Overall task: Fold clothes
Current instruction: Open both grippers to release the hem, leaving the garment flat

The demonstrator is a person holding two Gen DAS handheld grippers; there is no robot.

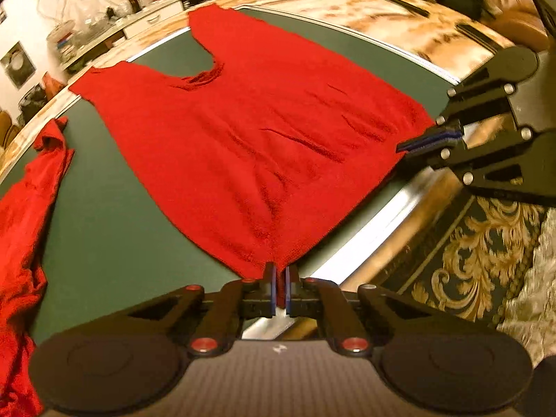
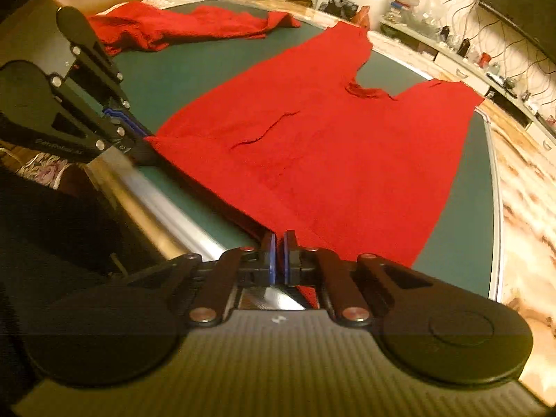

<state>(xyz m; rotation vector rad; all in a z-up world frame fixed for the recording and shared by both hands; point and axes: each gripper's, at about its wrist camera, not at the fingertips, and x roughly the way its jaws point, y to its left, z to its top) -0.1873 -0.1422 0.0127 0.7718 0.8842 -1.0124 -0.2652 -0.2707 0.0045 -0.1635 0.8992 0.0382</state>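
Red knitted sleeveless top [image 1: 257,139] lies spread flat on the green table [image 1: 104,215], hem toward the person, neckline and the two shoulder straps at the far side. Its long axis runs straight away from both grippers, hem to neck. Left gripper [image 1: 280,271] sits at one hem corner, jaws closed with the red knit pinched between the blue pads; the fabric fans out from that pinch in shallow creases. Right gripper [image 2: 279,239] sits at the other hem corner, jaws likewise closed on the hem edge, a little red cloth showing beneath the fingers. In the left wrist view the right gripper [image 1: 427,142] appears at the right-hand corner of the hem; in the right wrist view the left gripper [image 2: 139,135] appears at the left-hand corner. The two grips therefore stand well apart along the hem line, near the table's metal front rim [image 2: 166,208], neither noticeably nearer the neckline than the other. A second red garment [image 1: 24,208] lies crumpled on the table off to the left side, clear of the spread top. Judgement: the fold most likely called for carries the hem away from the person, along the long axis toward the straps, both hands travelling together so the hem stays level and lands square on the shoulders.
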